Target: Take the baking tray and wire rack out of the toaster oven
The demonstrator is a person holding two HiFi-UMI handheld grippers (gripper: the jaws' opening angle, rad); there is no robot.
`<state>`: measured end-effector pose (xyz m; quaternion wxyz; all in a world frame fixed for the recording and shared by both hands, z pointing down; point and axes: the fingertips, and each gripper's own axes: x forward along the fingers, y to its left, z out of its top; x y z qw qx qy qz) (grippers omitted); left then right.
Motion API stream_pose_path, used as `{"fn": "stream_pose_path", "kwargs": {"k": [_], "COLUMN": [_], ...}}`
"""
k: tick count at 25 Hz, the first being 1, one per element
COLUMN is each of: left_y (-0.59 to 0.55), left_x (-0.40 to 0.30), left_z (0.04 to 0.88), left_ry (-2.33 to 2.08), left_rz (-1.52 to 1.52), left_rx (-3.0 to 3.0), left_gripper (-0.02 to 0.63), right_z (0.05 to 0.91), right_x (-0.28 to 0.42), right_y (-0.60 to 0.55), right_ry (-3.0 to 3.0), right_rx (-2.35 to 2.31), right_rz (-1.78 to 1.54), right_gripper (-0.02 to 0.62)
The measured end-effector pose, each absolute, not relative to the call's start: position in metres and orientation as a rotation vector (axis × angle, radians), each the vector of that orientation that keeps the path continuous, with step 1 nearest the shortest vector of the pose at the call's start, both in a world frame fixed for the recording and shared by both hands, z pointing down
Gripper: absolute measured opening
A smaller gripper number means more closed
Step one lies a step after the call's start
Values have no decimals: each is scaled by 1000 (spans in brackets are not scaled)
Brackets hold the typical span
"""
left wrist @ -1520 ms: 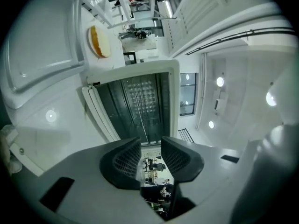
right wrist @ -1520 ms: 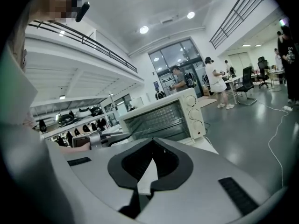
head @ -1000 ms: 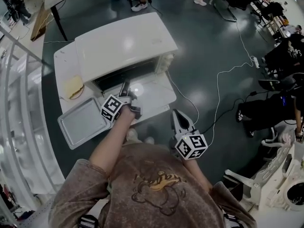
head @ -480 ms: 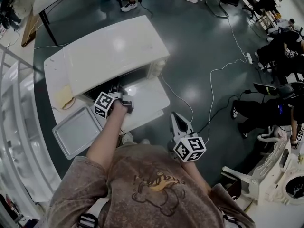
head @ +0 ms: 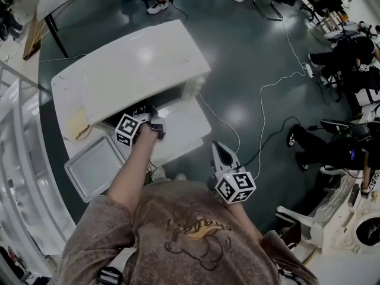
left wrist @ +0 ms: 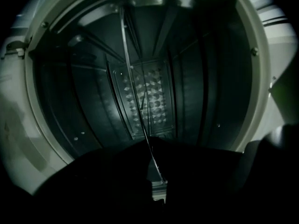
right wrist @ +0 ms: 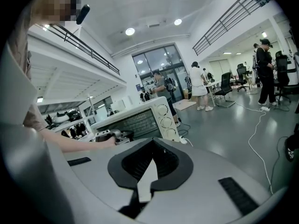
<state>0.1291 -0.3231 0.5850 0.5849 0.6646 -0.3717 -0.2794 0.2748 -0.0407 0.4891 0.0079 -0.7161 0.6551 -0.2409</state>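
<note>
- While the baking tray (head: 95, 168) already lies on the table (head: 62, 94) just left of the toaster oven (head: 142, 64) in the head view, the wire rack (left wrist: 145, 125) is inside the oven, so we judge the task half done.
- Our left gripper (head: 147, 110) reaches level into the oven's mouth, above the dropped oven door (head: 184, 120).
- Its jaws are closing. The rack's front wire sits between them, and the pads look to be pressing on it already.
- In the left gripper view the rack shows edge-on, as a thin bright line running from the jaws straight into the dark cavity towards the oven's back wall.
- So the rack lies dead ahead of the left gripper, with its depth along the line the gripper points. Its front wire crosses the oven's mouth.
- The coming move, as we read it, is a straight pull out of the oven along that line, over the door and towards us. Pulled off that line, we expect the rack to catch on the oven's side rails.
- Our right gripper (head: 218, 148) has its jaws pressed together on nothing. It hangs well apart from the oven, near our body, pointing a little downward.
- The left hand is therefore the nearer one and the only one placed to draw the rack out.
- The tray takes up the table left of the oven's door, so we would set the rack down elsewhere beside the oven.
</note>
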Motion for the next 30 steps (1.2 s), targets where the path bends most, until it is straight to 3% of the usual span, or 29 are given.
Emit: {"fn": "stream_pose_path", "kwargs": {"k": [30], "left_y": [-196], "left_x": [127], "left_z": [575], "left_ry": [-783], "left_rz": [-640], "left_rx": [1482], "left_gripper": [2], "right_z": [489], "right_x": [271], "right_y": [0], "right_ry": [2064], "right_rx": [-2204], "right_rz": [-723], "right_gripper": [-2]}}
